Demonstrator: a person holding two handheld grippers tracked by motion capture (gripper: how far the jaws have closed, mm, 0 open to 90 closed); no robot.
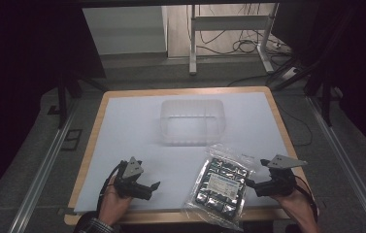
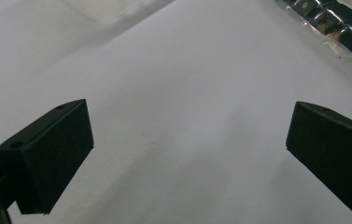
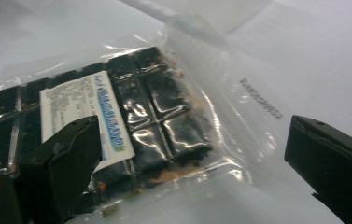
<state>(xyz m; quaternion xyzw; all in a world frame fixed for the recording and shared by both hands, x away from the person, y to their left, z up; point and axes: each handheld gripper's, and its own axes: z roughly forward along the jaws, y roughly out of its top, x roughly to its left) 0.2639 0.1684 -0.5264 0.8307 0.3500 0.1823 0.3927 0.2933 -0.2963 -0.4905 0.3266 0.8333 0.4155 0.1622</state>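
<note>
Glossy plastic on matt white.
The crinkled clear bag (image 1: 222, 183) shines; the table (image 1: 122, 121) sheet looks smooth, wood-edged.

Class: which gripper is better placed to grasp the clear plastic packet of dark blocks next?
Right. The right gripper sits open beside the clear plastic packet of dark blocks, jaws pointing at it. The left gripper, also open, faces bare white table surface.

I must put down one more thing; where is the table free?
Free: the white sheet left of the clear container, and between left tongs and packet. Crowded: the near right, packet beside right tongs.
</note>
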